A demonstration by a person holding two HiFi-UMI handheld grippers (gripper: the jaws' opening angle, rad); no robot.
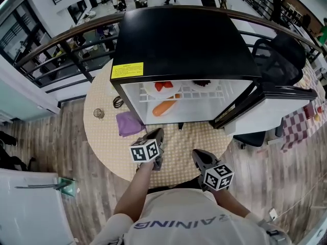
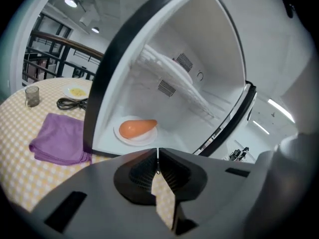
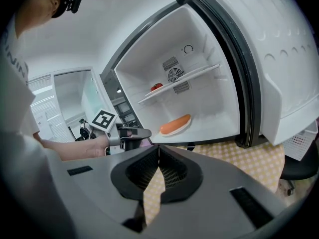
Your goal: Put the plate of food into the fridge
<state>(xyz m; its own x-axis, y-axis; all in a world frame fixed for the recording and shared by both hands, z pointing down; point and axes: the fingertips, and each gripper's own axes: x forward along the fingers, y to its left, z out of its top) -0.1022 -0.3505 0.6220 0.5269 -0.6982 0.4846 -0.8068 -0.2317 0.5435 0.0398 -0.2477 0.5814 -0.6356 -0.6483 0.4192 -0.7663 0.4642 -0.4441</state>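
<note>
Here, at the far left of the round checked table [image 1: 102,137], one small glass [image 2: 32,95] is standing. Just right of it one small plate of yellow food [image 2: 76,91] is sitting. Next comes one coiled black cable [image 2: 72,103]. One folded purple cloth [image 2: 57,138] is lying nearer, beside the fridge's left wall.

One black-topped mini fridge [image 1: 184,40] is standing on the table's far side, with one yellow sticker [image 1: 127,70] on its top. Its single door [image 1: 271,108] is hanging wide open to the right. Inside, one white plate [image 2: 135,133] is resting on the fridge floor towards the left. It is carrying one long orange piece of food [image 2: 137,128]. On the one wire shelf [image 1: 199,92] above it, what look like two red pieces [image 1: 163,85] are lying at the left.

Two grippers are hovering over the table's near edge in front of the open fridge, well apart from the plate. The left gripper [image 2: 158,156] is pointing at the fridge interior. Its jaws are pressing together with nothing between them. The right gripper [image 3: 158,153] is hanging a little nearer and to the right. Its jaws are likewise meeting tip to tip, empty.

Far right, one black office chair [image 1: 278,57] is standing behind the door.
</note>
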